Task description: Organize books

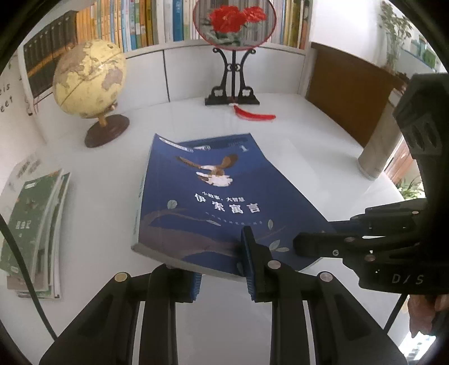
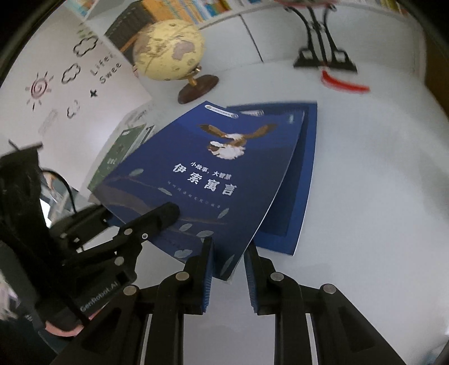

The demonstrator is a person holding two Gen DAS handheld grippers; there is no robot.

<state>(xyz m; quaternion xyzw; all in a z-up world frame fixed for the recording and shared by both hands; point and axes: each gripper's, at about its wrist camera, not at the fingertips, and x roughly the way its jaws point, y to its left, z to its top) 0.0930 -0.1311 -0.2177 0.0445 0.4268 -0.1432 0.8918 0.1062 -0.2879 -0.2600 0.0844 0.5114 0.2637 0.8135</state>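
Observation:
A blue book [image 1: 202, 202] with a bird on its cover is raised off the white table [image 1: 308, 151], tilted. My left gripper [image 1: 221, 261] is shut on its near edge, one finger under and one on the cover. My right gripper [image 1: 308, 247] clamps the book's right near corner. In the right wrist view the same blue book [image 2: 213, 174] sits with its corner between my right gripper's [image 2: 227, 255] blue pads, and my left gripper [image 2: 165, 213] presses on the cover at left. A second blue book [image 2: 301, 174] lies flat on the table underneath.
A stack of green books [image 1: 33, 224] lies at the left. A globe [image 1: 89, 78], a round fan ornament [image 1: 233, 31] on a black stand with a red tassel [image 1: 255, 115], and a metal cylinder [image 1: 376, 157] stand farther back. Shelved books [image 1: 134, 25] line the back.

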